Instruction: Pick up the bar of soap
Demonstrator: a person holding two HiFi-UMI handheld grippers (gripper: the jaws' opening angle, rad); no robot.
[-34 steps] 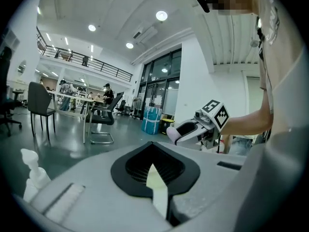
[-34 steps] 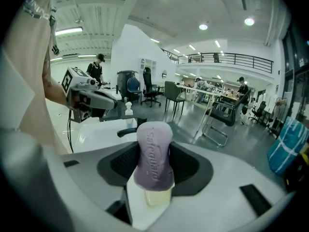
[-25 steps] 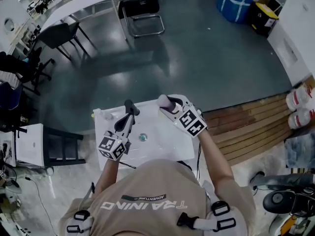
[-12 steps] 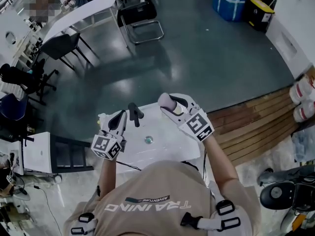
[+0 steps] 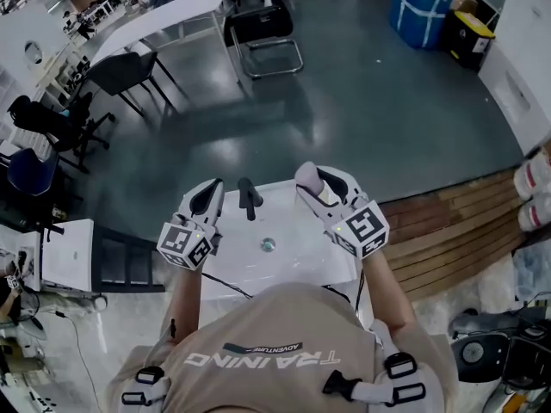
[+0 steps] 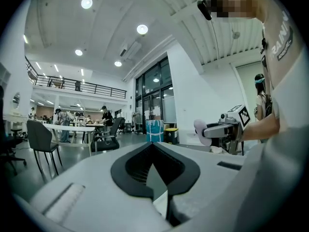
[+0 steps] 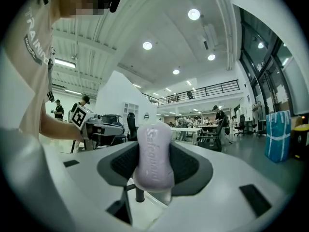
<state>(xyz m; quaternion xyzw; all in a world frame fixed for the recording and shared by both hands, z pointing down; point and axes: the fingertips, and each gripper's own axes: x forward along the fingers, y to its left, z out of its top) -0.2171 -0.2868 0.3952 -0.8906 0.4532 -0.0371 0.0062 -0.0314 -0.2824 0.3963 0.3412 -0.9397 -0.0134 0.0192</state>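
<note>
The pale lilac oval bar of soap (image 7: pixel 154 153) sits clamped upright in the right gripper (image 5: pixel 315 185); the left gripper (image 5: pixel 205 201) is closed, empty; the pick-up looks done; next, simply a steady hold.

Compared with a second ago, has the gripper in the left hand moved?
Yes. The left gripper has shifted to the person's left, away from the black faucet; earlier its jaws were right beside it.

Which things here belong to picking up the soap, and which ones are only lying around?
Job:
soap, clamped in the right gripper

Just around:
left gripper, shut and empty
sink
faucet
drain
chair
blue bag
</note>
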